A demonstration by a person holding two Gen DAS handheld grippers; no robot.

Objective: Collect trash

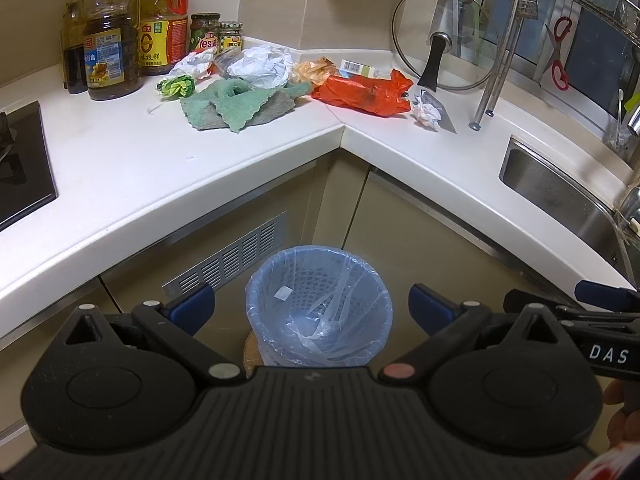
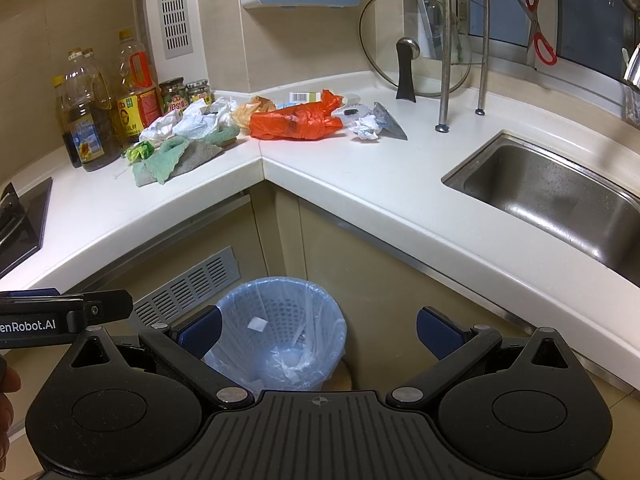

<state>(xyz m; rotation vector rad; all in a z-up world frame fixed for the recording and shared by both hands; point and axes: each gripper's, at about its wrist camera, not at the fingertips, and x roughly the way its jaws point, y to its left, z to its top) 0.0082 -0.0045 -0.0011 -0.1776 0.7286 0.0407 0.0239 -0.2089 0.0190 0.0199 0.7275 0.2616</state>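
Below the corner of the surface (image 2: 360,208), on the floor: one blue bin (image 2: 280,328) with a clear liner, holding no more than a small pale scrap or two, as far as you can see.

On the surface, back corner, uncollected:
- orange plastic bag (image 2: 298,120), crumpled, between the pile and the paper ball
- white crumpled wrappers (image 1: 262,65), piled against the jars
- tan plastic bag (image 1: 314,69), just behind the orange one
- small crumpled paper ball (image 2: 366,127) on a grey scrap
- green leafy scrap (image 1: 176,86), beside the green cloth (image 1: 236,104)
- barcoded carton (image 2: 306,96), partly hidden

Your grippers: left gripper (image 1: 311,306) and right gripper (image 2: 318,330) both hover above the bin, jaws wide, holding nothing.

Status, by your reckoning: barely begun. Every listed item awaits pickup; whether the cloth counts as trash cannot be told.
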